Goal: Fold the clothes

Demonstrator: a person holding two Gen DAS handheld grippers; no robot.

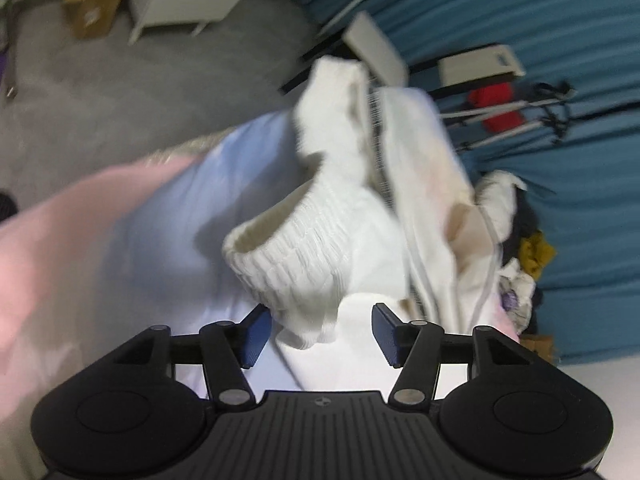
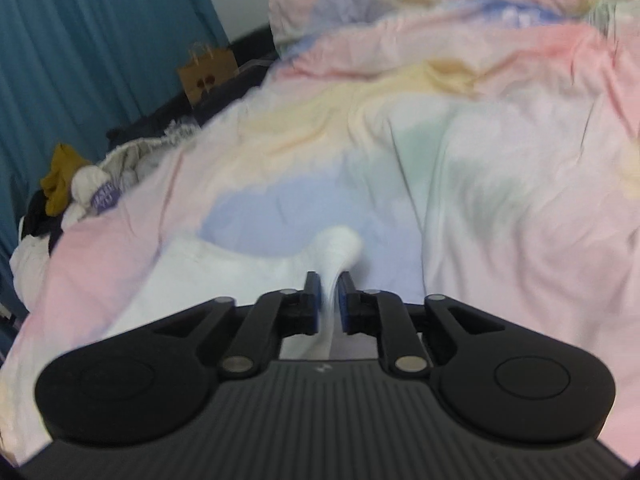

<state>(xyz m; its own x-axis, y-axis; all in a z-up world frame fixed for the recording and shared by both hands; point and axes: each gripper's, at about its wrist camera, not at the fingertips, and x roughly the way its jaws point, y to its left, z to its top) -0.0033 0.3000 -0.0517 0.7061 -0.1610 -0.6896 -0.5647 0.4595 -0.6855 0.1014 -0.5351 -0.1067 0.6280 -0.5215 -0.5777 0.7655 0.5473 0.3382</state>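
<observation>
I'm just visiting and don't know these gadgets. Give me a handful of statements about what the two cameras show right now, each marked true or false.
1. The left gripper has its jaws apart, with a white garment in front of them. True.
2. The bedcover is plain dark green. False: it is pastel, with pink, blue and yellow patches.
3. A strip of white cloth runs between the jaws of the right gripper. True.
4. The curtain is red. False: it is blue.
5. A brown paper bag stands beside the bed. True.
</observation>
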